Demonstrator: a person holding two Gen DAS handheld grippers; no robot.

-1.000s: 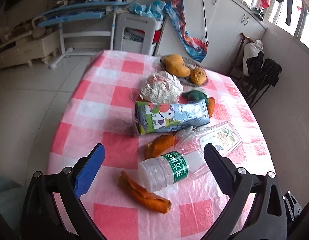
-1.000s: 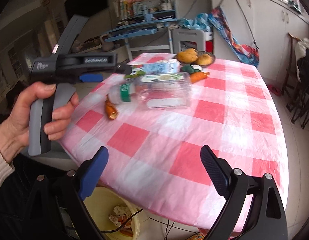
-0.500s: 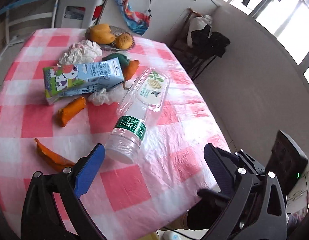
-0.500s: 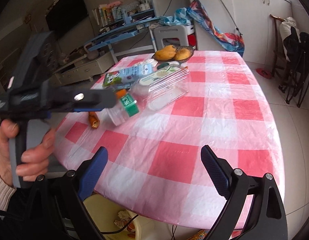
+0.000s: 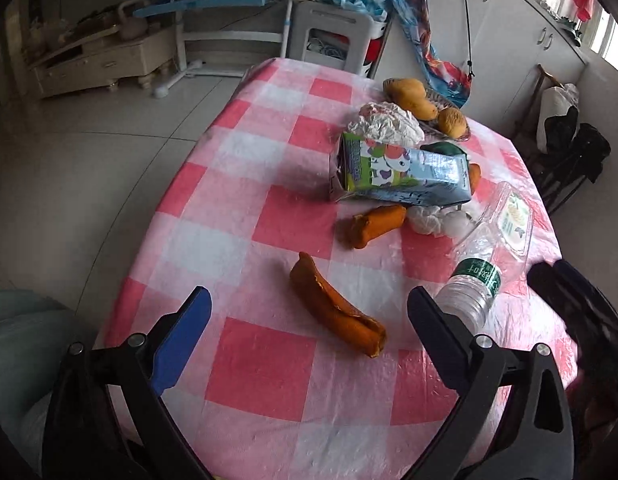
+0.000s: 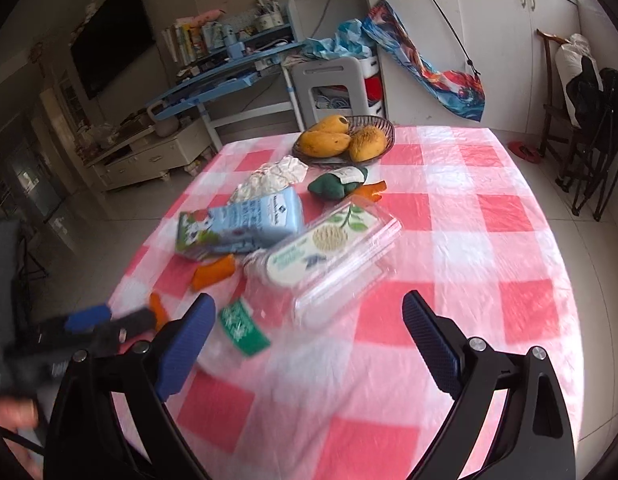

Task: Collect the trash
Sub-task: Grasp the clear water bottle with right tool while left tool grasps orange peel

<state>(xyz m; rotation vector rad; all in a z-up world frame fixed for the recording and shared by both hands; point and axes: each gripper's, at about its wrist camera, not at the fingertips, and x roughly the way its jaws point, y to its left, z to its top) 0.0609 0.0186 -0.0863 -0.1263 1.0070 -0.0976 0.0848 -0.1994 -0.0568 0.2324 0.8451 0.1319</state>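
Observation:
On the pink checked tablecloth [image 5: 261, 368] lie a curled orange peel [image 5: 337, 308], a second peel [image 5: 375, 224], a milk carton [image 5: 401, 176] on its side, crumpled white wrapping [image 5: 389, 124], an empty plastic bottle [image 5: 475, 280] with a green label and a clear plastic box [image 5: 509, 220]. My left gripper [image 5: 309, 308] is open, hovering with the near peel between its fingers. My right gripper [image 6: 309, 308] is open above the cloth; the bottle [image 6: 237, 332] sits by its left finger and the clear box [image 6: 337, 256] lies just ahead. Both hold nothing.
A dark basket [image 6: 383, 130] of mangoes stands at the table's far side, with a green pouch [image 6: 337, 186] in front of it. A white stool [image 6: 333, 84] is behind the table and dark chairs [image 6: 593, 120] are at the right. The table's near edge is close.
My left gripper has swung back left, from over the bottle to over the near orange peel. My right gripper has moved forward over the table toward the bottle and clear box.

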